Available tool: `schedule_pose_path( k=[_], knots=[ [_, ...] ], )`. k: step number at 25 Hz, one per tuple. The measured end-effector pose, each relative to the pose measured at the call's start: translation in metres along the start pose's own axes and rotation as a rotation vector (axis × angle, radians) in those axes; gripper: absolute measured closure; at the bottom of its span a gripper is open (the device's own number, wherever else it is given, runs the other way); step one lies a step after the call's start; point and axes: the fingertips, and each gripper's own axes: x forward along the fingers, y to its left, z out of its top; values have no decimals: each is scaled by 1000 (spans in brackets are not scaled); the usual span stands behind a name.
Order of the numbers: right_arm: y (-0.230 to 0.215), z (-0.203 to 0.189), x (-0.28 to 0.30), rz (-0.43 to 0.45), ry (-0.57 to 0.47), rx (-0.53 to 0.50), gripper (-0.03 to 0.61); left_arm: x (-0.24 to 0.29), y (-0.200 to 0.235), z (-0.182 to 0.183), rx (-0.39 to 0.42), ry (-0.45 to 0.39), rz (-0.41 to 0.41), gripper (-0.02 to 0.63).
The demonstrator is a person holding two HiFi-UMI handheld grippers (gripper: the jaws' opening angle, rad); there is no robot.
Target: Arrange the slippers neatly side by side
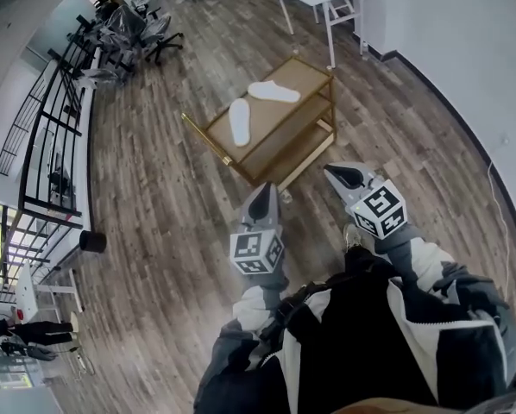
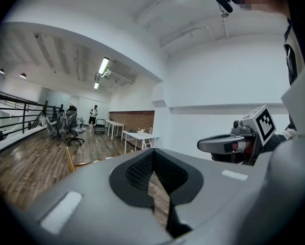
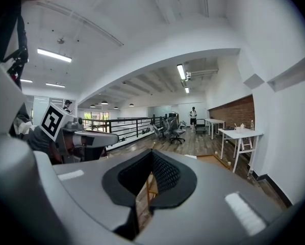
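Wood-plank floor (image 1: 154,197) across whole rm. Low gold-framed table (image 1: 308,74) w/ lower shelf stands ahead of person. L gripper (image 1: 262,201) & R gripper (image 1: 344,178) are held out side by side, well short of table. Jaws of both are pressed together, nothing btwn. Near slipper (image 1: 239,121) & far slipper (image 1: 273,91), both white, lie on table top, apart, at an angle to each other.

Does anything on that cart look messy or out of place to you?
Yes. On the cart top, the near slipper and the far slipper lie at an angle to each other, forming a corner instead of a neat side-by-side pair.
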Motion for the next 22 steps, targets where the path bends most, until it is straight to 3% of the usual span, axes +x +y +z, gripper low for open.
schedule_pose_path(
  k=[7, 13, 22],
  knots=[
    [-75, 18, 59, 86, 15, -21, 574, 94, 24, 17, -6, 1, 39, 606],
    [-144, 28, 85, 110, 20, -31, 574, 167, 30, 29, -6, -7, 63, 606],
    [-195, 35, 110, 146, 14, -35, 574, 218, 37, 32, -16, -3, 106, 606]
  ],
)
